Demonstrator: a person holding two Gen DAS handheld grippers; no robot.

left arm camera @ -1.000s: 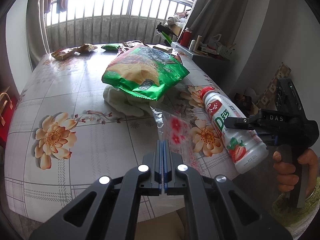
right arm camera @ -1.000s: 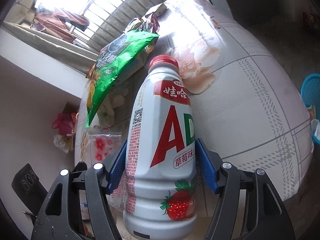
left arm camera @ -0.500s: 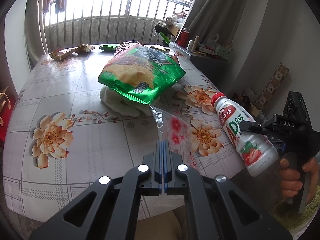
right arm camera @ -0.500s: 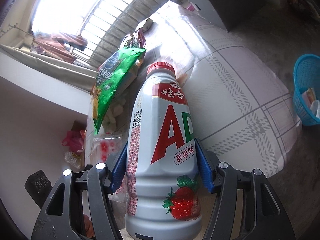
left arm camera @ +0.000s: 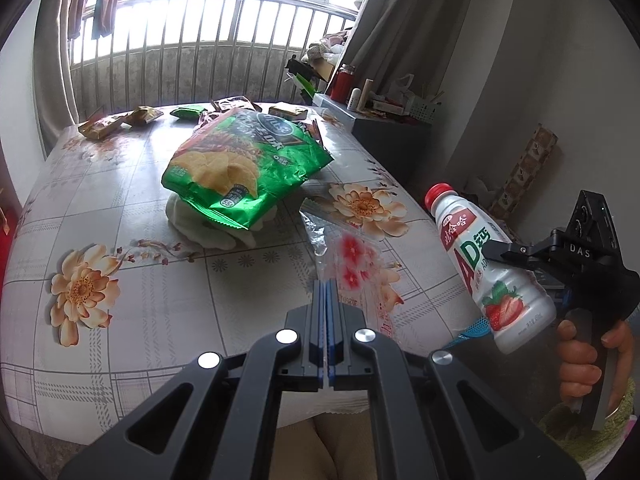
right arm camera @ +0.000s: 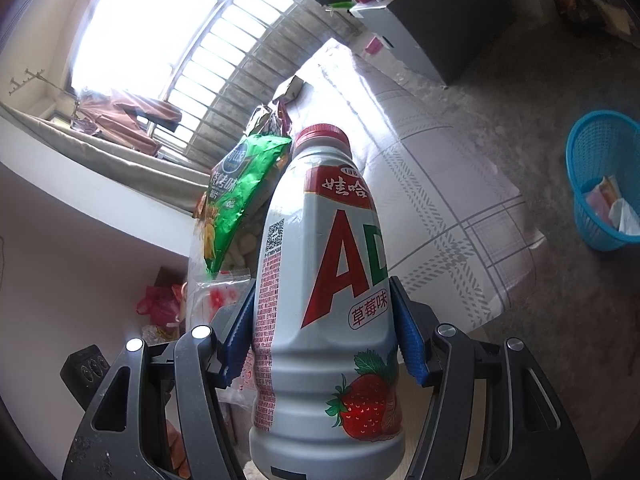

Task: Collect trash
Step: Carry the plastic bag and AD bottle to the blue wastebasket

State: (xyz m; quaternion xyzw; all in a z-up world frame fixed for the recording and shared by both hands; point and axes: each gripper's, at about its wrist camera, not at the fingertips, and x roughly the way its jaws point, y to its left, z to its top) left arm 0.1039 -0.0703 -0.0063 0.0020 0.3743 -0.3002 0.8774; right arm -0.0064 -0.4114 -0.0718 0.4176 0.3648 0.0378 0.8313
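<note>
The left gripper (left arm camera: 327, 308) hangs nearest, jaws pressed together on nothing. To its right, off the surface (left arm camera: 132, 208) edge, the right gripper (right arm camera: 324, 332) clamps the bottle (right arm camera: 324, 300). Farther in lie a clear wrapper (left arm camera: 344, 256), then a green chip bag (left arm camera: 244, 168).

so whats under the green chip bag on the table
A soft white bundle sticks out beneath the chip bag, which rests on top of it. Whether it is cloth or plastic is unclear; the bag covers most of it.
</note>
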